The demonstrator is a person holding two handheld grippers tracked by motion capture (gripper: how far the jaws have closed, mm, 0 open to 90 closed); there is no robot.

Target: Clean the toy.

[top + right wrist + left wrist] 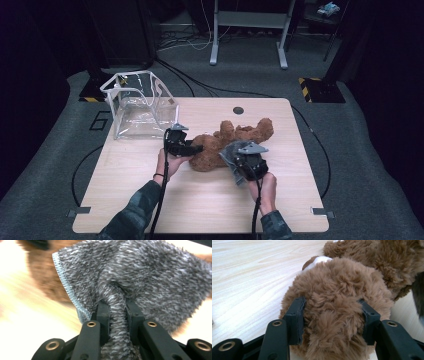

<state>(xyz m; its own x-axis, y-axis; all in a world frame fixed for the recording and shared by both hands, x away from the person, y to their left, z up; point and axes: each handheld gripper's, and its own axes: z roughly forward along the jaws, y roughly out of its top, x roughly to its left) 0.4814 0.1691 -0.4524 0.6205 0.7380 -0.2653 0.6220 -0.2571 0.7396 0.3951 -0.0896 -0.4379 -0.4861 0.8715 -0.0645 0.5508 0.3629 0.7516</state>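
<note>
A brown plush bear (235,140) lies on its side in the middle of the wooden table (150,200). My left gripper (196,149) is shut on the bear's furry head (332,312), its pads pressed into the fur on both sides. My right gripper (239,161) is shut on a bunched fold of a grey fuzzy cloth (140,280) with a pale blue stitched hem. The cloth (231,152) hangs against the bear's body, beside the head. In the left gripper view the cloth's dark edge (418,297) shows at the right.
A clear plastic bag with white trim (141,104) stands open at the table's back left corner. A round cable hole (238,110) sits near the table's far edge. Cables and a metal table frame (248,30) lie on the grey floor behind.
</note>
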